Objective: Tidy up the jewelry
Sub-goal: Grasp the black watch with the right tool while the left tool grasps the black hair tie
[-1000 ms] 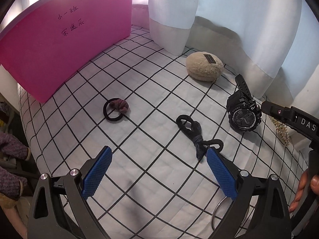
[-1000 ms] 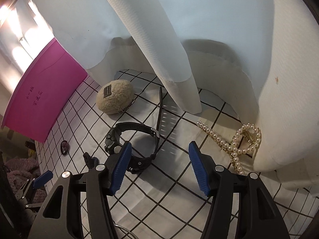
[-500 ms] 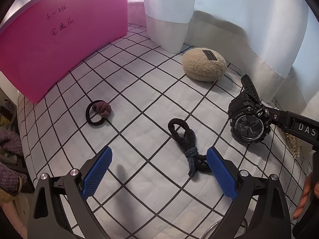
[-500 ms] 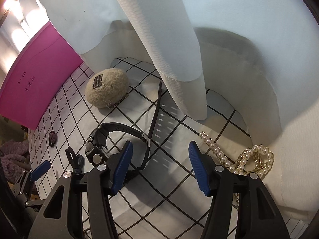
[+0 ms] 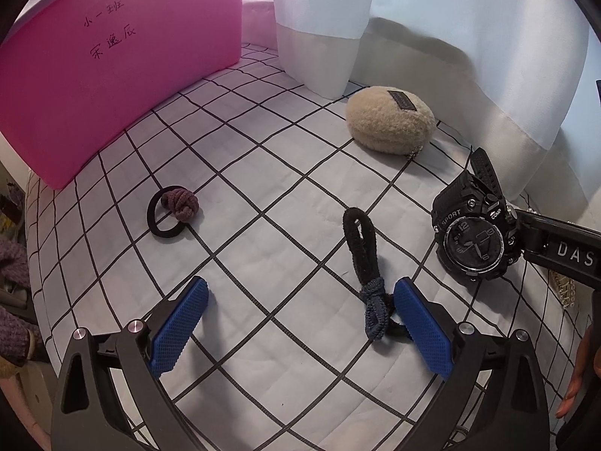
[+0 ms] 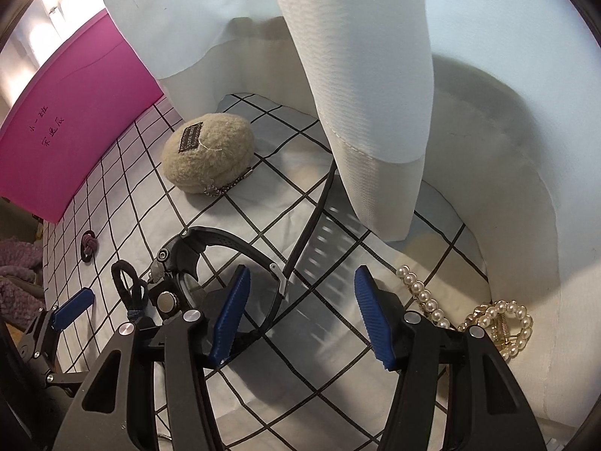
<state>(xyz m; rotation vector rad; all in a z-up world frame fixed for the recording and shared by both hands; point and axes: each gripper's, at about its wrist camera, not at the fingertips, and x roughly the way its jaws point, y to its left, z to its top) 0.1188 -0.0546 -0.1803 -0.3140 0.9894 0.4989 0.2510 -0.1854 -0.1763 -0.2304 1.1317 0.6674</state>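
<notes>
The right claw hangs low over the black watch, its jaws about half-wide and closing, with only the watch's buckle end and a stretch of strap lying between the blue pads; nothing is pinched yet. This looks like the approach for picking up the watch, and the next move probably calls for settling the pads either side of the band before the squeeze. The pearl bracelet and a pearl hair clip lie just right of this claw, against the white curtain.

The left claw stands wide and holds nothing; the dark knotted hair tie lies just ahead, touching or nearly touching its right pad. Farther ahead to its left sits a black tie with a purple knot, a fleecy pouch beyond

The watch face is hidden behind the right claw's left finger in the right wrist view, and the surface under the checked cloth cannot be told
</notes>
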